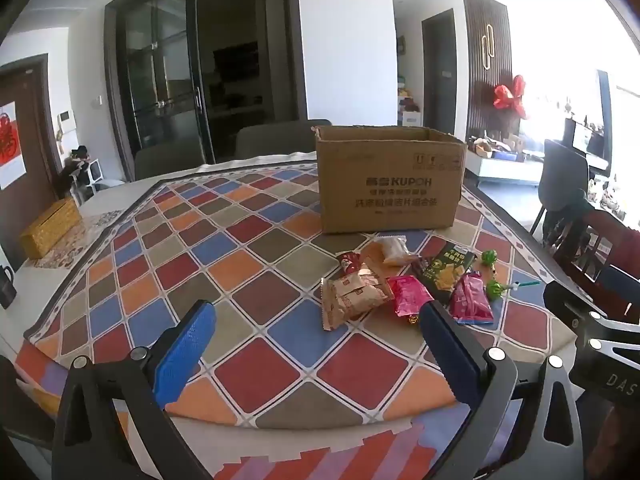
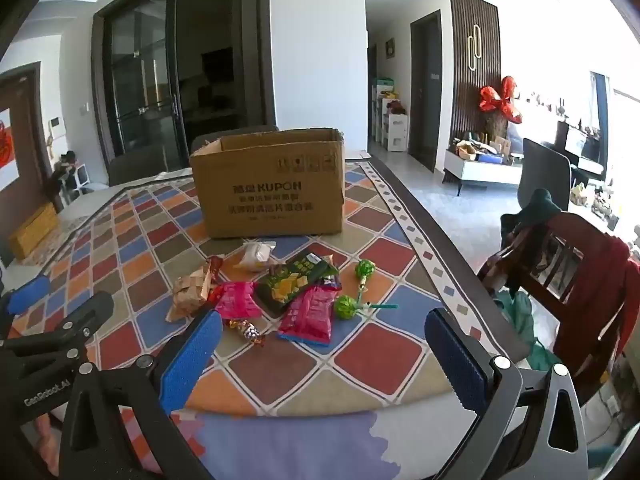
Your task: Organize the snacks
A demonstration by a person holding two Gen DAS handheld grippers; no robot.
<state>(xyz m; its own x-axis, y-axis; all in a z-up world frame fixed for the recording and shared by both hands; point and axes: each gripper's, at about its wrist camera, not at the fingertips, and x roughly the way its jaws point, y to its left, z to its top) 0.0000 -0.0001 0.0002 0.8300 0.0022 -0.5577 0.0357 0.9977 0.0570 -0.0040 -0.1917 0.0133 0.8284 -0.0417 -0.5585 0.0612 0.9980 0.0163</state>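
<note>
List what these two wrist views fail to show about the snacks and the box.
- Cardboard box inside: hidden by its front wall, both views.
- Printed lines under the brand name: too blurred, both views.
- Brown packets: overlapping, count unclear.
- Small wrapped candy: mostly hidden in the left wrist view behind a pink packet.

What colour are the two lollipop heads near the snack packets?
Green lollipops, seen best in the right wrist view.
</note>
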